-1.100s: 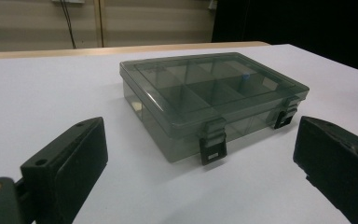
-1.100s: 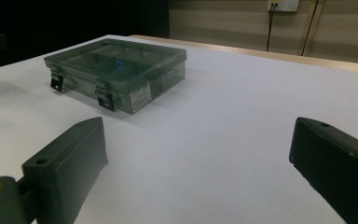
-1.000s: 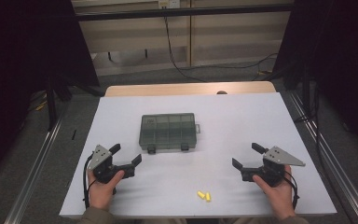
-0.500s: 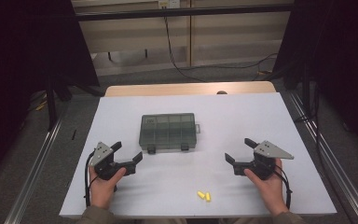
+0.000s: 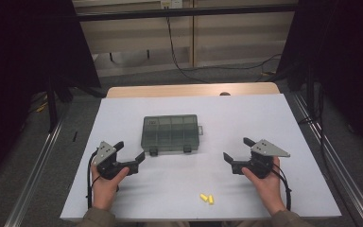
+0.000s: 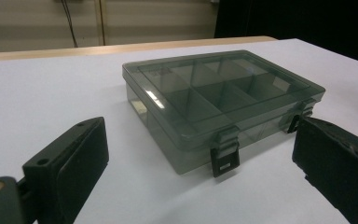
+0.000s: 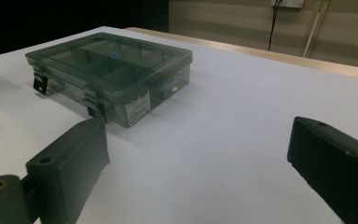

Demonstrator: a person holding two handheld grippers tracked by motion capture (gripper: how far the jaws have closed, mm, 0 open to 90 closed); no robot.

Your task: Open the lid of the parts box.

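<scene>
From up top, I've got the left gripper (image 5: 130, 152) and right gripper (image 5: 236, 153) both spread wide with nothing in them, hovering near the front edge of the desk (image 5: 283, 123). The smoky compartment box (image 5: 170, 133) sits mid-desk, lid shut, two yellow earplugs (image 5: 206, 198) by the front edge. Left gripper view: jaws wide apart, box (image 6: 219, 105) just ahead, latches facing me. Right gripper view: same wide gap, box (image 7: 109, 70) off to the left
</scene>
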